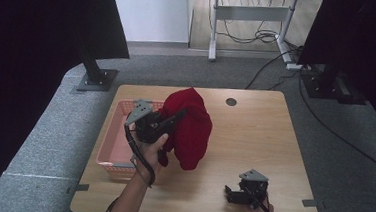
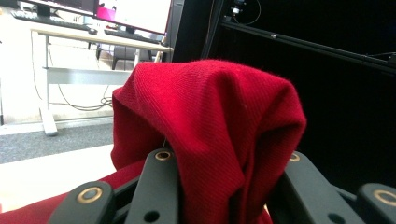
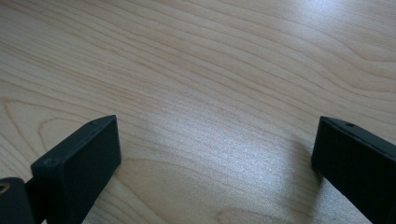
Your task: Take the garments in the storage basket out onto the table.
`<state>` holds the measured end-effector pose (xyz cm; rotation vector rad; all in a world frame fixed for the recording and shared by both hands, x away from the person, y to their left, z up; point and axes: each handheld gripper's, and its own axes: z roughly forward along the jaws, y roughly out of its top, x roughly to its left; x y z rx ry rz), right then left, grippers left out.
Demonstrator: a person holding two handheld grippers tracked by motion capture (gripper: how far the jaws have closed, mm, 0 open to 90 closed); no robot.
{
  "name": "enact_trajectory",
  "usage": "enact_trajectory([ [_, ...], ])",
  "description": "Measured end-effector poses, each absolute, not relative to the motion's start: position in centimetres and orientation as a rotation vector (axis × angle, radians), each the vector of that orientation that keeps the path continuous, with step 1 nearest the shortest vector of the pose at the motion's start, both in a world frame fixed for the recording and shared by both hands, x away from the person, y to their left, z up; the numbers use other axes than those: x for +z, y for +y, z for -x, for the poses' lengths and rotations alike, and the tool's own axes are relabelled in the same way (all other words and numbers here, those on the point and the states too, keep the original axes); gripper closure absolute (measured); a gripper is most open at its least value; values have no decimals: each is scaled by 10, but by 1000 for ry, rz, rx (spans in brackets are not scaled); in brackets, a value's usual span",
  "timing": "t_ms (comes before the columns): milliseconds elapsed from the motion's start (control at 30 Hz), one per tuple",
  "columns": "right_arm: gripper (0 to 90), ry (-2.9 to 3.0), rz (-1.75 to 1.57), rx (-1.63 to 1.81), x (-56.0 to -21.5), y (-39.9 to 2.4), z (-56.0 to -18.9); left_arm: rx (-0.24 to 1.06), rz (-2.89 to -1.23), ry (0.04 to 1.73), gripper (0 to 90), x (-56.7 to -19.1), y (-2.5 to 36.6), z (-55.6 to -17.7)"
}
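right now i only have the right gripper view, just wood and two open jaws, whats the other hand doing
Observer: The left gripper is raised over the table with a red cloth clamped between its jaws.
Operator: is the cloth off the table or dragging
Observer: In the high view most of it hangs from the gripper in a bunch; I cannot tell whether its lower edge touches the wood.
Operator: anything near it i could hit
Observer: A pink basket sits at the table's left edge, just behind and under the left hand.
Operator: and where am i
Observer: Your right gripper is low at the near right of the table, open, apart from the cloth.
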<state>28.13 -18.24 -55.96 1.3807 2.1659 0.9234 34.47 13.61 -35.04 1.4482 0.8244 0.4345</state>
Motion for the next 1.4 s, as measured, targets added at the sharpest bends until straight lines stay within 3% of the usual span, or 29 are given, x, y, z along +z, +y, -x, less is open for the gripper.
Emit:
enact_trajectory([
  [767,11,2166,-1381,924,-560,-182,-281,398,-1495,841,716,-365,113,-357],
  [1400,12,2166,-1381,924,-560,-182,-281,341,-1554,892,713,-412,88,-364],
])
